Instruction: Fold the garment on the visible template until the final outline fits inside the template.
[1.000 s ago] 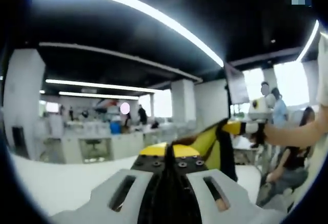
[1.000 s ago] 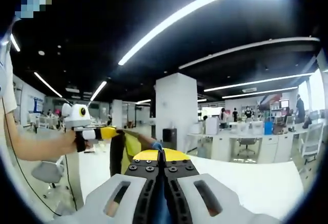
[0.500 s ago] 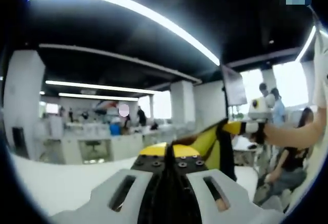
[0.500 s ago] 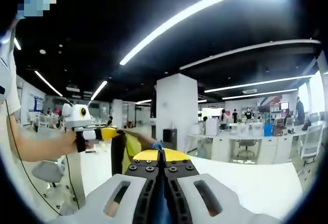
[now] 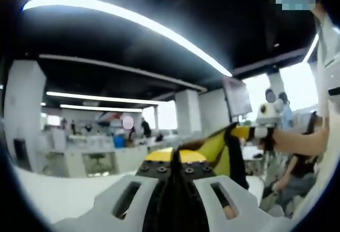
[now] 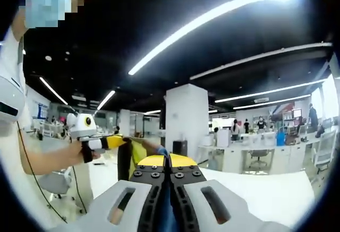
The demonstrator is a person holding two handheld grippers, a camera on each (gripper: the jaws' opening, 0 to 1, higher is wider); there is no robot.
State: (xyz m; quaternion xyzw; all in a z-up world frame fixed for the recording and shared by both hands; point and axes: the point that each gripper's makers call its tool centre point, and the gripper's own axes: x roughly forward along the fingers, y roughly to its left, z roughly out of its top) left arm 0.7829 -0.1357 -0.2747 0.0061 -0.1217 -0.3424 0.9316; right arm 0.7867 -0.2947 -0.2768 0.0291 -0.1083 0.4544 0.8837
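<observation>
— While both tools pointed up toward the ceiling, what did the left gripper [image 5: 174, 164] have between its jaws?

— Dark cloth. In the left gripper view its jaws were clenched together at bottom centre, and a strip of the garment [image 5: 219, 148] ran from them toward the right of the frame — yellow-green fabric with a black part hanging down beside it.

— Where did that strip end?

— At the right gripper [image 5: 241, 131], which came in at middle right, held by the person's hand [image 5: 269, 136]. Its yellow tip met the cloth's upper edge, with the fabric draped between the two tools.

— And from the other side?

— In the right gripper view the jaws stood pressed shut at bottom centre, a bit of bluish cloth pinched at their tip. The garment stretched off to the left of centre, yellow with a black fold, to the other tool's yellow tip at middle left.

— So the garment was lifted?

— Yes, it hung in the air between the two, in front of a white pillar [image 6: 186, 118] and desks [image 6: 255, 155] in an open office under long ceiling lights [image 6: 212, 14].

— The template?

— I could not make one out.
</observation>
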